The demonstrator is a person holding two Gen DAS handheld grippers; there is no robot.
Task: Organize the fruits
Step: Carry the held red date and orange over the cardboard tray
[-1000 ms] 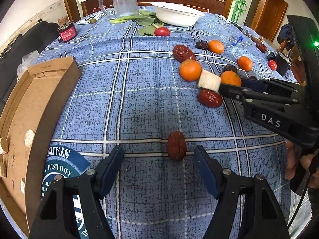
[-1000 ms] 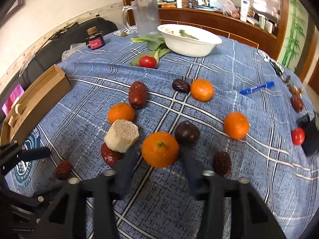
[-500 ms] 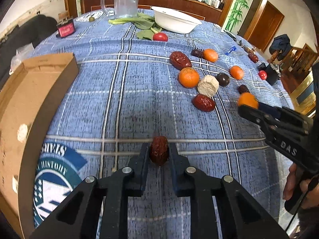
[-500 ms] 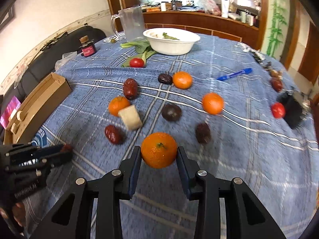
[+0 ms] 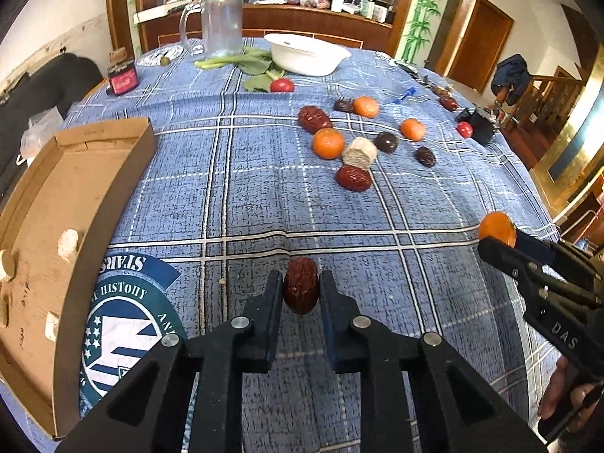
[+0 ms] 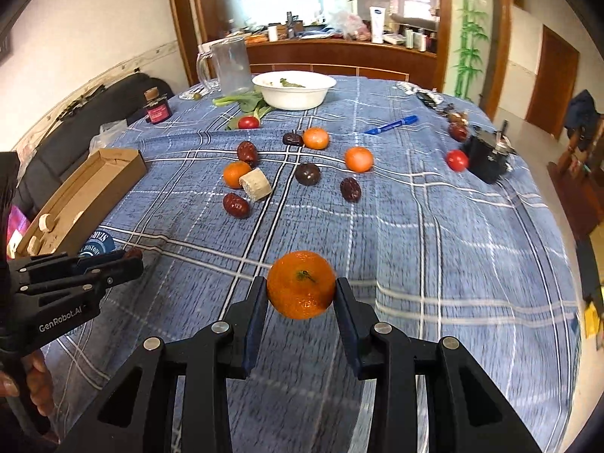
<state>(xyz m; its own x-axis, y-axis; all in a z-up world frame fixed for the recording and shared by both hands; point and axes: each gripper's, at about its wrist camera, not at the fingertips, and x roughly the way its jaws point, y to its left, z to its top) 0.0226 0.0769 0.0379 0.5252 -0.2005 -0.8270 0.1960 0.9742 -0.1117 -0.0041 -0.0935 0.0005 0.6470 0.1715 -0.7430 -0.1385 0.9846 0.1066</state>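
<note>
My left gripper [image 5: 301,288] is shut on a wrinkled red date [image 5: 301,290], held a little above the blue checked cloth. My right gripper [image 6: 300,294] is shut on an orange mandarin [image 6: 301,284], lifted off the table; the same mandarin [image 5: 496,227] shows at the right edge of the left wrist view. Further back lie more mandarins [image 6: 236,174] [image 6: 358,159] [image 6: 316,137], red dates [image 6: 236,205] [image 6: 247,153] [image 6: 350,189], a dark round fruit [image 6: 307,173] and a pale cut chunk [image 6: 256,184]. Small red tomatoes [image 6: 457,160] [image 6: 248,122] sit farther out.
A shallow cardboard tray [image 5: 56,204] lies at the left edge of the table. At the back stand a white bowl [image 6: 293,90], a clear jug [image 6: 228,63], leafy greens [image 6: 241,100] and a small red jar [image 6: 156,107]. A blue pen [image 6: 392,124] and a black cup [image 6: 489,160] sit on the right.
My left gripper closed on the red date and lifted it slightly. My right gripper carried the mandarin back from the fruit cluster toward the near side, rising off the cloth.
</note>
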